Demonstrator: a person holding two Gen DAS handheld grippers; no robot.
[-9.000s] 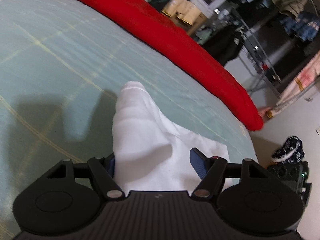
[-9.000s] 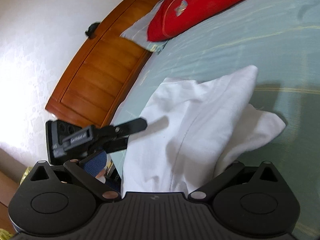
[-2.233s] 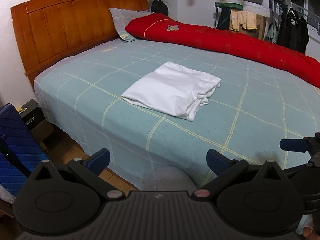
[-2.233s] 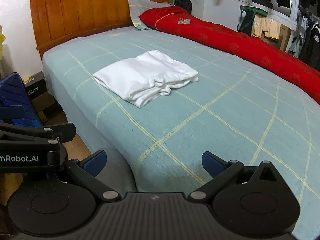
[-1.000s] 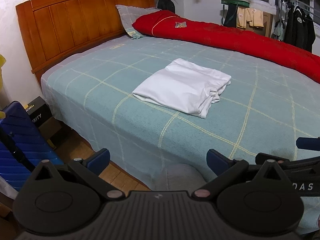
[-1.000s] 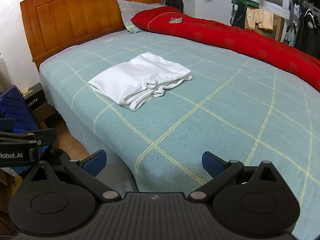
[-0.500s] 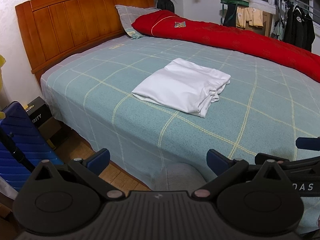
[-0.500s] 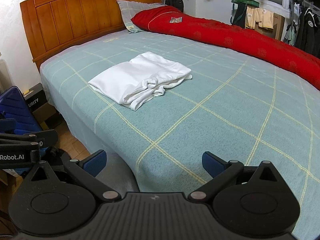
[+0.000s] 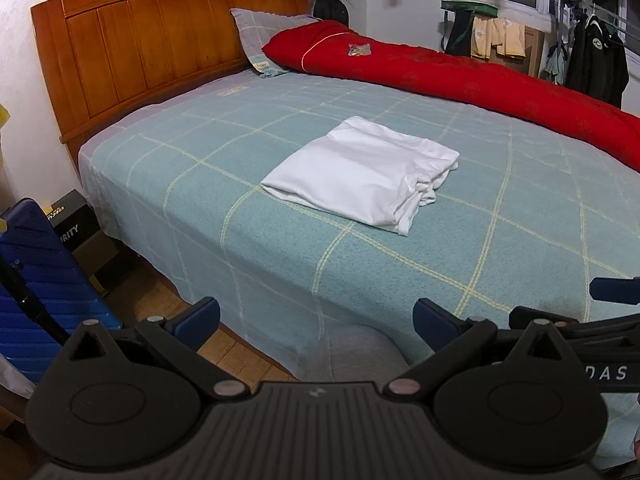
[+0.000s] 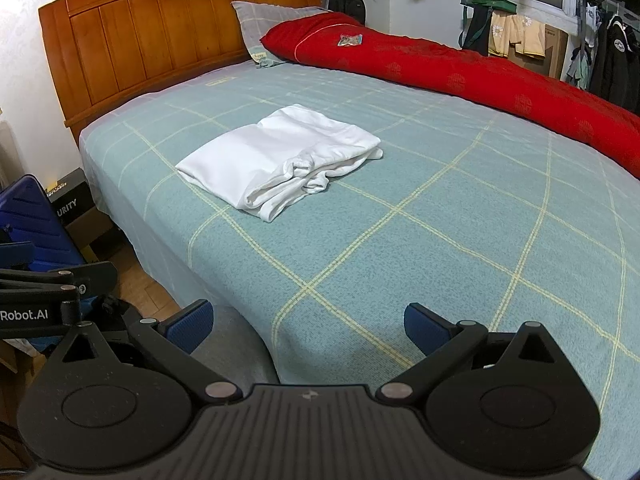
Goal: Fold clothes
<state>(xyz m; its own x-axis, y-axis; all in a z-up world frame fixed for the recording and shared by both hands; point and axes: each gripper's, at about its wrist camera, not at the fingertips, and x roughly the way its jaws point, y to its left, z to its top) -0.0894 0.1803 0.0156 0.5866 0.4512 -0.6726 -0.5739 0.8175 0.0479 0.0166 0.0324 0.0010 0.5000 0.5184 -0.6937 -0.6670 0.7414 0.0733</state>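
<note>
Since 9 seconds ago, both grippers have let go and pulled back. The white garment [image 9: 360, 172] lies folded at frame centre on the bed [image 9: 520, 240]. Left gripper [image 9: 316, 316] and right gripper [image 10: 306, 322] hang spread, empty. Folding looks finished; next calls for another garment.

Each claw [image 9: 316, 316] [image 10: 306, 320] is matte black with a ribbed housing, round pivot discs, silver rivets and blue finger pads [image 9: 198, 317].

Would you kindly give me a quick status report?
Both grippers open, empty. White garment folded on bed. Nothing in the way.
</note>
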